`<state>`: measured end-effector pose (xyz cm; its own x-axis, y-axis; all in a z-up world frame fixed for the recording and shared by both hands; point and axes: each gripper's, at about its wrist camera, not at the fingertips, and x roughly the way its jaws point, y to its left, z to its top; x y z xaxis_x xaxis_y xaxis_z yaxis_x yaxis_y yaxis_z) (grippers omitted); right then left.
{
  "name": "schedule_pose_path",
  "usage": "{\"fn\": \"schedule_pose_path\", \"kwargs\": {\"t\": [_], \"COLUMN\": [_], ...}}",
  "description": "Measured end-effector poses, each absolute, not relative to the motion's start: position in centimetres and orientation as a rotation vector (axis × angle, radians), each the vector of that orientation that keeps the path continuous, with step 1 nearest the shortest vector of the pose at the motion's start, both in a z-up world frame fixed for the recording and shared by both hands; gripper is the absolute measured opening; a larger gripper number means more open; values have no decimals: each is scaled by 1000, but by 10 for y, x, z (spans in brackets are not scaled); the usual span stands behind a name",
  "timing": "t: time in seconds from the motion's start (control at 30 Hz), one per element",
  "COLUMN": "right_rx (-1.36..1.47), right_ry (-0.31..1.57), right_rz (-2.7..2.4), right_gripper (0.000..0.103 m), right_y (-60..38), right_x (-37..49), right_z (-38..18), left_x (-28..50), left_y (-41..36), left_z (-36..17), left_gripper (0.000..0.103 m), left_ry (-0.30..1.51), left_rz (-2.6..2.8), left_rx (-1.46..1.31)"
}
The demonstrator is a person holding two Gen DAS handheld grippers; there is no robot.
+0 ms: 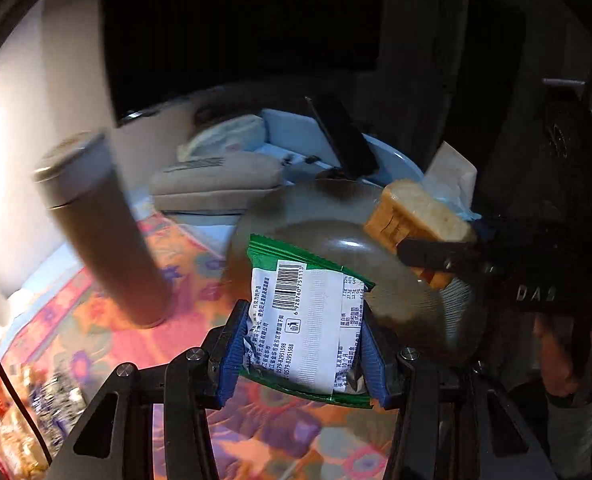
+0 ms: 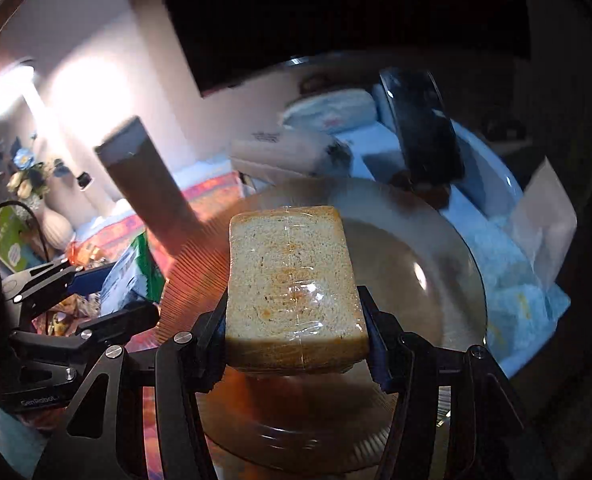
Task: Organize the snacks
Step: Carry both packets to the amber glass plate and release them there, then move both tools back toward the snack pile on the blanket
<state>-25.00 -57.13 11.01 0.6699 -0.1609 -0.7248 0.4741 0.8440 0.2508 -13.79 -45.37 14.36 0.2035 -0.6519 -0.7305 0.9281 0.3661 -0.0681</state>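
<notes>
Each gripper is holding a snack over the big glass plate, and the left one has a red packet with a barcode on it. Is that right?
Nearly. The left gripper holds a green packet with a barcode, not a red one, as the left wrist view shows. The right gripper holds wrapped bread over the glass plate.

I see glossy, crinkled plastic film on the green-and-white snack packet [image 1: 307, 328], its white back panel matt where the barcode is printed. The bread slices [image 2: 294, 292] look porous and rough under a clear, shiny plastic wrap that catches the light. The brown plate [image 2: 411, 280] reads as smooth tinted glass, glossy, with fine ribbing along its rim. The cylindrical flask [image 1: 104, 232] has a matt brown body and a brushed metal top. The tablecloth [image 1: 96, 344] looks like patterned cloth. My gripper pads [image 1: 232, 354] are ridged blue plastic on matt black arms with metal bolts.
</notes>
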Motion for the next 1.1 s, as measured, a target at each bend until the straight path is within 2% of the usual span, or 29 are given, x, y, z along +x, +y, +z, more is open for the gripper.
{"fn": "schedule_pose_path", "kwargs": {"t": [0.2,0.27,0.33,0.4,0.77,1.1], "right_rx": [498,501,514,515,451,344], "right_ry": [825,832,819,797,786,791], "right_rz": [-363,-351,-332,-320,-251,-80], "right_gripper": [55,57,58,58,58,58], "right_y": [-586,-587,-589,-588,-551,-471], "right_x": [-255,-256,-258,-260,-241,-205], "right_z": [85,83,85,90,106,123], "left_x": [-150,-150,-145,-139,-125,-120], "left_y": [-490,-494,-496,-490,-419,-306], "left_z": [123,120,118,120,134,154], "left_gripper": [50,54,67,71,71,71], "left_ry": [822,838,855,864,836,775], "left_rz": [-1196,-1189,-1177,-1175,-1109,-952], "left_rx": [503,502,484,447,367,263]}}
